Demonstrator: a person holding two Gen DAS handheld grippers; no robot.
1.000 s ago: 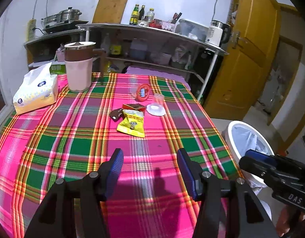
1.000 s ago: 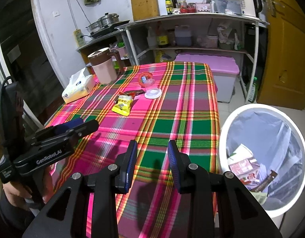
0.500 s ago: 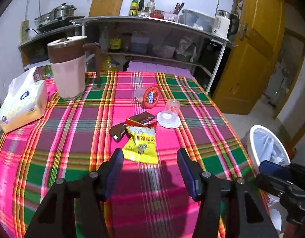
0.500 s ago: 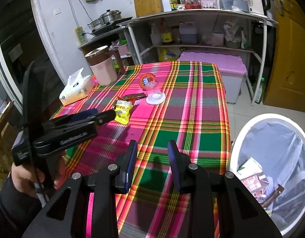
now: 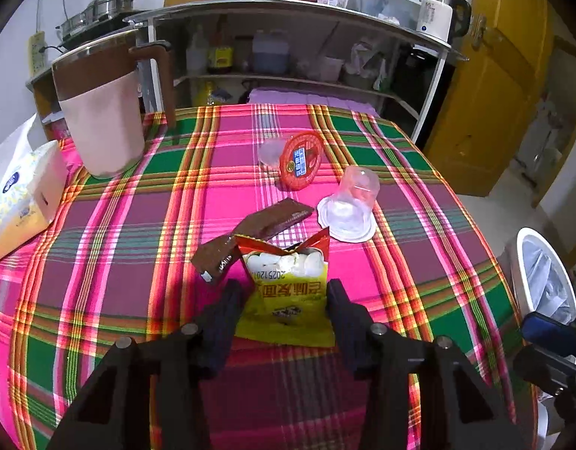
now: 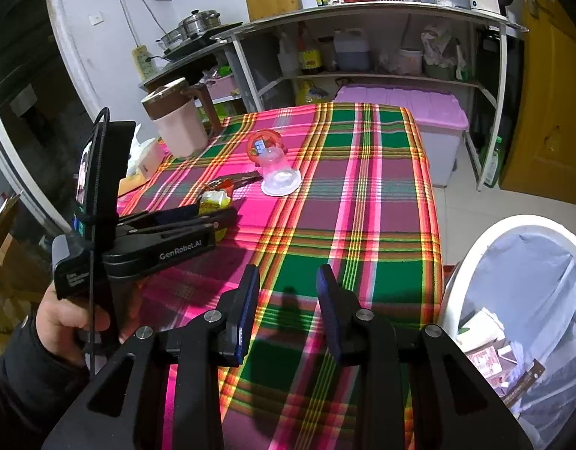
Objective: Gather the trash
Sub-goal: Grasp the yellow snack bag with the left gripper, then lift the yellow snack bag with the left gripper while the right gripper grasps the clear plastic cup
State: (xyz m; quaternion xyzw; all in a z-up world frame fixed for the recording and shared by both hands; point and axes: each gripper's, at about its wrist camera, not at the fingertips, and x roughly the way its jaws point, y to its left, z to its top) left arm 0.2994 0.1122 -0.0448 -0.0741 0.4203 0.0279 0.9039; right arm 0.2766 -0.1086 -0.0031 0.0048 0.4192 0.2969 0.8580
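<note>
A yellow snack packet (image 5: 288, 292) with a torn red top lies on the plaid tablecloth (image 5: 138, 247). My left gripper (image 5: 286, 294) is open, its fingers on either side of the packet's lower half, not closed on it. Beyond lie two brown wrappers (image 5: 273, 219), a clear plastic cup on its lid (image 5: 349, 206) and a red lidded cup (image 5: 301, 159). My right gripper (image 6: 288, 288) is open and empty above the table's near right edge. The white bin (image 6: 527, 322) with a blue liner holds several wrappers. The packet (image 6: 214, 200) shows ahead of the left gripper (image 6: 213, 223).
A pink and brown jug (image 5: 100, 112) and a tissue pack (image 5: 21, 202) stand at the table's left. Shelves with bottles and a kettle (image 5: 434, 11) line the back wall. A pink storage box (image 6: 404, 116) sits behind the table. The bin (image 5: 542, 281) stands right of the table.
My left gripper has moved forward and down over the table until its open fingers straddle the yellow packet. My right gripper has shifted slightly and stays open.
</note>
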